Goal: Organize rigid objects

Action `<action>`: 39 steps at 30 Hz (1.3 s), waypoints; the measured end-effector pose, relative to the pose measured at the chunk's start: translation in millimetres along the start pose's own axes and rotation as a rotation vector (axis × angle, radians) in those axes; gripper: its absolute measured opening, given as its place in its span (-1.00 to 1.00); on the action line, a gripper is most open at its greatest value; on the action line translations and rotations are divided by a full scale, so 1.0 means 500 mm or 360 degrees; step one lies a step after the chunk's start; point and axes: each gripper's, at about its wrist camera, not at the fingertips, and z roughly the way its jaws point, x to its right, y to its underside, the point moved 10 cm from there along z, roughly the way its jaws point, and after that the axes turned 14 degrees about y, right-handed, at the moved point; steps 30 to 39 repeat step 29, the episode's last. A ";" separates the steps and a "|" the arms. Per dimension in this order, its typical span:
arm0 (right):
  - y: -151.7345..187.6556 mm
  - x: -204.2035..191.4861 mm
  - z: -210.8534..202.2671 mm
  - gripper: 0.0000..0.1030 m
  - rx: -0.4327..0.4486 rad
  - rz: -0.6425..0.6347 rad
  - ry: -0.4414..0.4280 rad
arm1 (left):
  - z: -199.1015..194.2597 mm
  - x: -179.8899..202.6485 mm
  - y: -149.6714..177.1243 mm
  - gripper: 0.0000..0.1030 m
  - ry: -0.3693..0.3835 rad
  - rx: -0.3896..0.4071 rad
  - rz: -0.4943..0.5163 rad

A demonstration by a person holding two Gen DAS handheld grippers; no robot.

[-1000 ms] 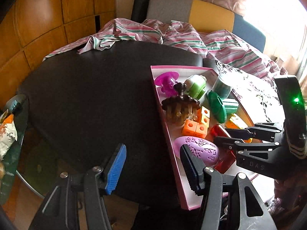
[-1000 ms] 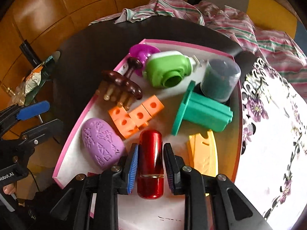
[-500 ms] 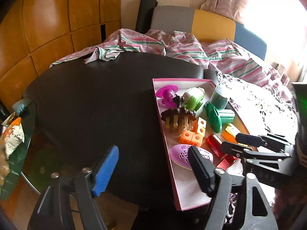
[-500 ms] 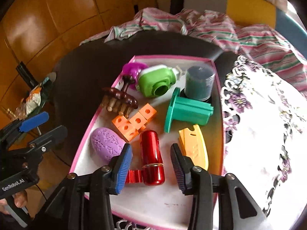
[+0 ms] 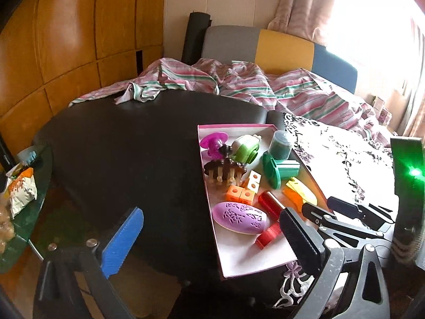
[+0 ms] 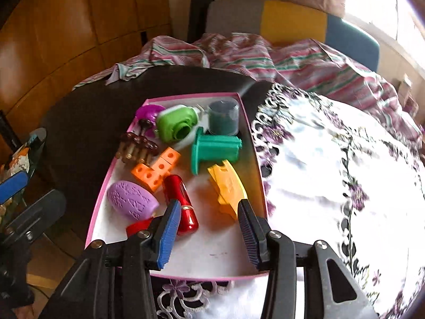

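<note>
A pink-rimmed white tray (image 6: 212,252) (image 5: 247,260) on the dark table holds several toys: a red cylinder (image 6: 180,199) (image 5: 271,202), a purple egg (image 6: 131,199) (image 5: 240,216), orange blocks (image 6: 156,167), a teal spool (image 6: 215,148), a yellow piece (image 6: 228,188), a green toy (image 6: 176,123) and a brown comb (image 6: 135,147). My right gripper (image 6: 208,235) is open and empty, raised over the tray's near end behind the red cylinder; it also shows in the left wrist view (image 5: 329,208). My left gripper (image 5: 209,239) is open and empty, over the table's near edge left of the tray.
A white floral lace cloth (image 6: 332,186) covers the table right of the tray. Striped fabric (image 5: 239,82) lies at the table's far side before a grey, yellow and blue chair (image 5: 281,50). A glass side table (image 5: 24,207) with snack packets stands at left.
My right gripper opened, let go of the red cylinder in the tray, and pulled back and up. My left gripper also drew back and rose, staying open.
</note>
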 end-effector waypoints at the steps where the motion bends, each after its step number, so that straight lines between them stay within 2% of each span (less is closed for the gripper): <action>1: 0.001 0.005 -0.001 -0.13 -0.0001 0.0011 0.0005 | -0.002 0.002 0.000 0.99 -0.0002 -0.0001 0.0005; 8: -0.012 0.019 -0.024 -0.13 0.0061 0.0050 0.0018 | -0.016 0.001 -0.002 0.99 -0.0085 0.0028 0.0004; 14: -0.027 0.019 -0.043 -0.13 0.0114 0.0055 0.0013 | -0.021 -0.006 -0.004 0.99 -0.0085 0.0040 -0.0029; 39: -0.035 -0.011 -0.055 -0.13 0.0150 0.0019 -0.0022 | -0.030 -0.014 -0.011 0.97 -0.0115 0.0088 -0.0023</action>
